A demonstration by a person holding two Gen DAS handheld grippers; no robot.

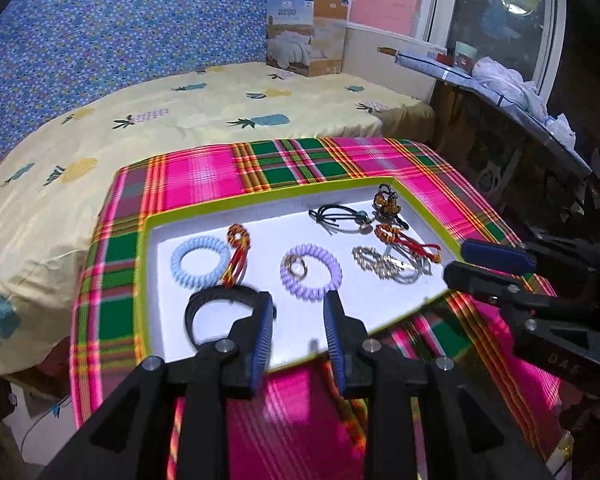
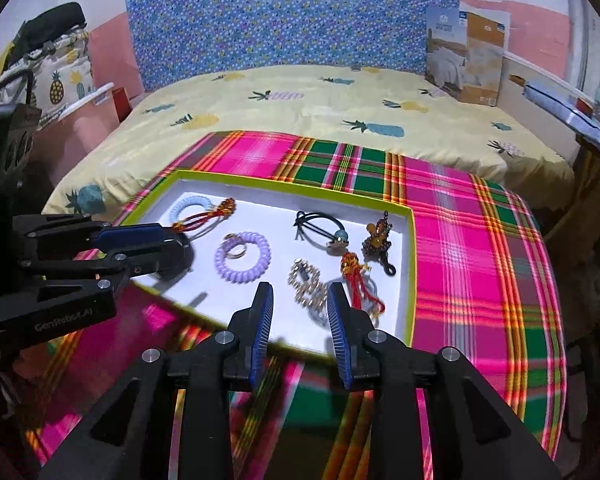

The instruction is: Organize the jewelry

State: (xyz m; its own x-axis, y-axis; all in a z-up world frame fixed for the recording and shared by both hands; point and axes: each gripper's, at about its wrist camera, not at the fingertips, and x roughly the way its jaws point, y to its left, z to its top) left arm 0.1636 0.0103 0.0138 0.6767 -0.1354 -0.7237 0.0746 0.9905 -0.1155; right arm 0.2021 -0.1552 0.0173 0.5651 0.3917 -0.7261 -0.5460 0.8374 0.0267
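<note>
A white tray with a lime rim [image 1: 142, 280] [image 2: 410, 280] lies on the plaid cloth. In it lie a pale blue coil tie [image 1: 200, 260], a lilac coil tie [image 1: 334, 268] [image 2: 260, 260] around a gold ring [image 1: 296, 266], a black hair tie [image 2: 320, 228], red tassel charms [image 2: 356, 276] and a gold chain [image 1: 376, 262] [image 2: 306, 288]. My left gripper [image 1: 298, 300] [image 2: 182, 250] hovers open over the tray's near left part. A black band [image 1: 216, 300] sits against the outer side of its left finger. My right gripper [image 2: 300, 292] [image 1: 456, 260] hangs open above the gold chain.
The plaid cloth [image 2: 460, 248] covers a small table whose right edge drops off. Behind it is a bed with a pineapple quilt [image 1: 220, 100] and a bedding box [image 1: 308, 36]. A cluttered ledge [image 1: 500, 84] runs along the right.
</note>
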